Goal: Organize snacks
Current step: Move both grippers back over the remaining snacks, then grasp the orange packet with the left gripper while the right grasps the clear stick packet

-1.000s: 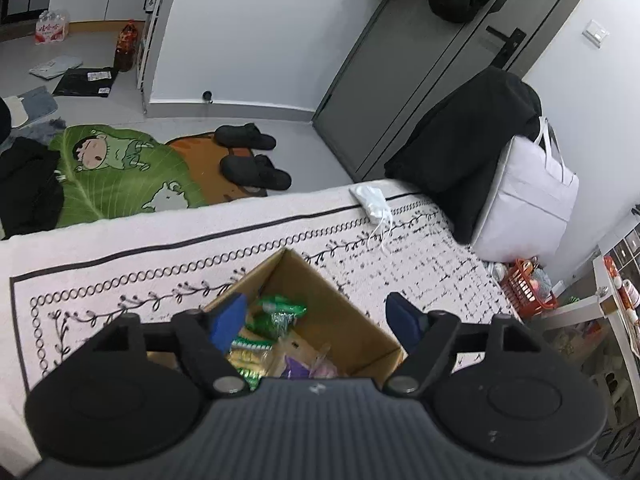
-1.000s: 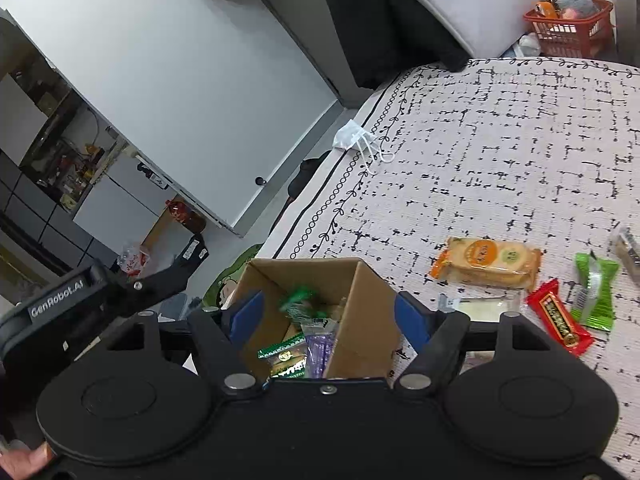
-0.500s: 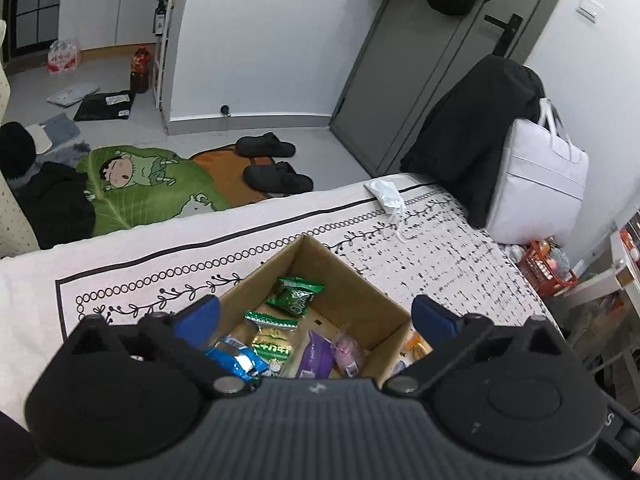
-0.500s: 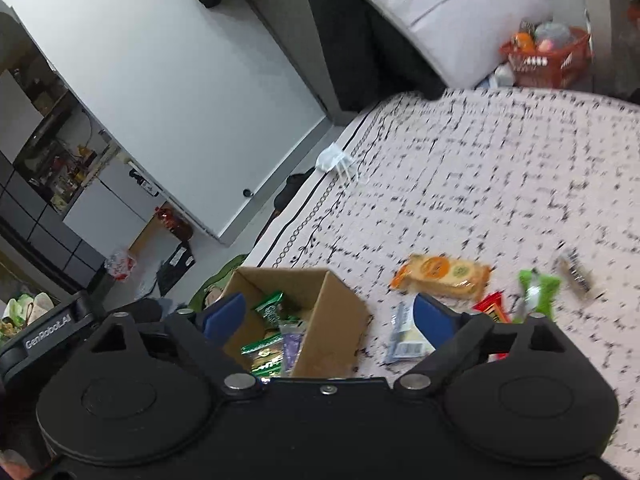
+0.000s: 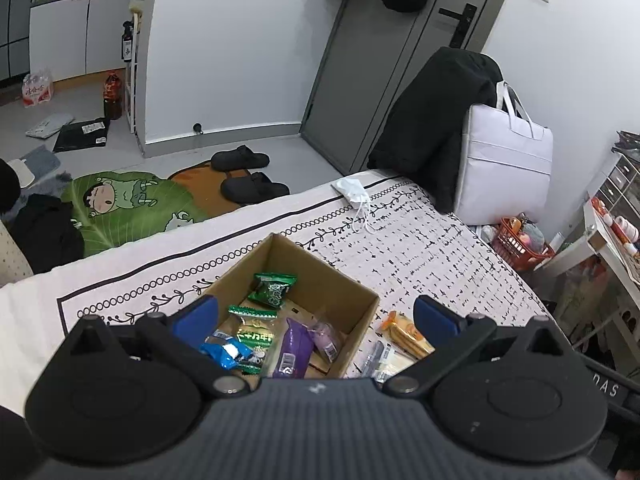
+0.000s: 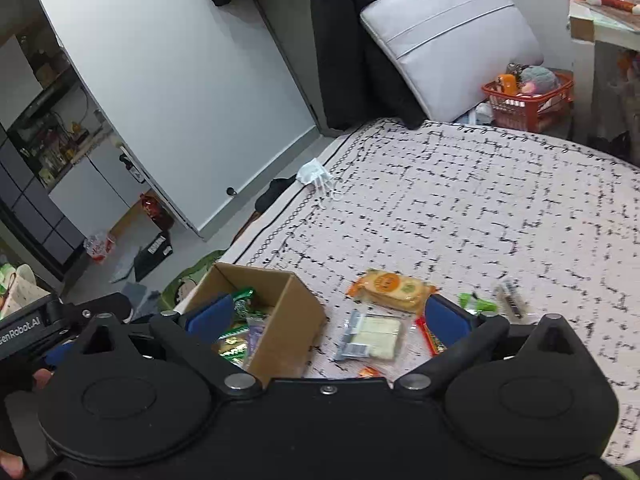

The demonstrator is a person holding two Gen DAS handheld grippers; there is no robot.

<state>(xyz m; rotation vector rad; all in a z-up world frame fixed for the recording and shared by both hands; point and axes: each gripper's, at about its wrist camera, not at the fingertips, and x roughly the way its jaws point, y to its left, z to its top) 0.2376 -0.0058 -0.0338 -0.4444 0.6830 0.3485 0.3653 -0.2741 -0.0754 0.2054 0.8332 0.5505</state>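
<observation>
Snacks fill the cardboard box (image 5: 352,300) on my bedspread (image 6: 500,208): green, blue and purple packets. Both claws have just been opening and now stand wide apart with nothing between them, left gripper (image 5: 316,314) and right gripper (image 6: 330,314) pulled back higher than a second ago. That reads as a drop finished. Orange cracker pack (image 6: 390,290), white wafer pack (image 6: 372,338) and more wait beside the box
</observation>
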